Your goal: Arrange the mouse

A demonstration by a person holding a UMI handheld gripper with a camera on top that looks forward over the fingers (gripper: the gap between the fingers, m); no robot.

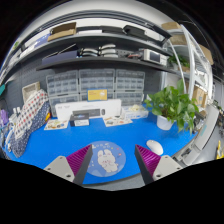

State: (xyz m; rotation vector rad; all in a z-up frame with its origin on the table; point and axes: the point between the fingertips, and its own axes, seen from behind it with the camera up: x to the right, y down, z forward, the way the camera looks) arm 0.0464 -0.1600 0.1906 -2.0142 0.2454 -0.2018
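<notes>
A white mouse (154,147) lies on the blue table top (70,140), just ahead of the right finger and a little outside it. A round pale-blue mouse mat (105,157) with a white rabbit print lies between my fingers and just ahead of them. My gripper (113,163) is open and empty, its purple-padded fingers (80,159) spread wide at either side of the mat, held above the table.
A green potted plant (172,105) in a white pot stands at the right beyond the mouse. A white keyboard-like box (88,110) and small items lie at the back of the table. Shelving and drawer cabinets (95,85) stand behind. Cluttered objects stand at the left (28,115).
</notes>
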